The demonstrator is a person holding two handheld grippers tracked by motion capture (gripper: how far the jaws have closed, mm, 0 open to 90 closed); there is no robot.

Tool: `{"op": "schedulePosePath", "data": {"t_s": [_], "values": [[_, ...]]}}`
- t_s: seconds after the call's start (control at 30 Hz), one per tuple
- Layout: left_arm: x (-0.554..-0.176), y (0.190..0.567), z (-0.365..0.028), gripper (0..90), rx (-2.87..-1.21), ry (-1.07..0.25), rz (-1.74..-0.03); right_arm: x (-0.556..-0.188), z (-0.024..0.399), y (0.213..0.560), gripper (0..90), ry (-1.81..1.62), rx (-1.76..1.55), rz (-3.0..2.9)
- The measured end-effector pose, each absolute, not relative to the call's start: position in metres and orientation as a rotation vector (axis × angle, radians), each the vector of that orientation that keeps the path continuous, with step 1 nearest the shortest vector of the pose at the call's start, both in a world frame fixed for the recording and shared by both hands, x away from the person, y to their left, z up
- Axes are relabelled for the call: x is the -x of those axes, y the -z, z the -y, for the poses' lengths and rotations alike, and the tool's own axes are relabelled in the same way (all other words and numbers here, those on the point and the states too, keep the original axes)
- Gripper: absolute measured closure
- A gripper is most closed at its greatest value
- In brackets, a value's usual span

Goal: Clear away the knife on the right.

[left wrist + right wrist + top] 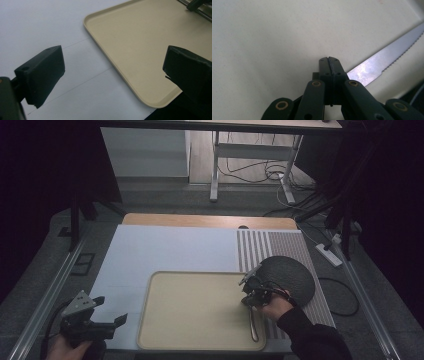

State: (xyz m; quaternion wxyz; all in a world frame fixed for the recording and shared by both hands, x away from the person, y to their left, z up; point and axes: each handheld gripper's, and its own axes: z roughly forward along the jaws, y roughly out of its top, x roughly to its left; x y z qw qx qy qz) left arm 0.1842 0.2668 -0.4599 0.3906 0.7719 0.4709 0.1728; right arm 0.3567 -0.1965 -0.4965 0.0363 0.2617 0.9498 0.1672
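Nearest me, my right gripper (329,61) has its 2 jaws pressed together, and the knife (384,61) runs out from behind them; whether the blade is actually pinched I cannot tell. The knife lies on the tray (200,320) along its right edge, long axis running toward my side of the tray. My left gripper (117,320) hangs with jaws wide apart off the tray's left edge, well apart from the knife, so the right hand is the nearer 1.
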Motion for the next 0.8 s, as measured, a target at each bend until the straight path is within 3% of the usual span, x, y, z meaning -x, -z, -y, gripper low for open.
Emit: {"op": "schedulePosePath", "data": {"t_s": [0.37, 0.67, 0.8], "values": [[-0.184, 0.460, -0.267, 3.7, -1.961, -0.439, -1.193, -0.357, 0.205, 0.496, 89.8, -0.509, -0.836, -2.926], [-0.184, 0.460, -0.267, 3.7, -1.962, -0.438, -1.194, -0.356, 0.204, 0.485, 77.1, -0.640, -0.845, -2.888], [-0.184, 0.460, -0.267, 3.7, -1.963, -0.439, -1.192, -0.355, 0.203, 0.482, 67.6, -0.636, -0.861, -2.851]]}}
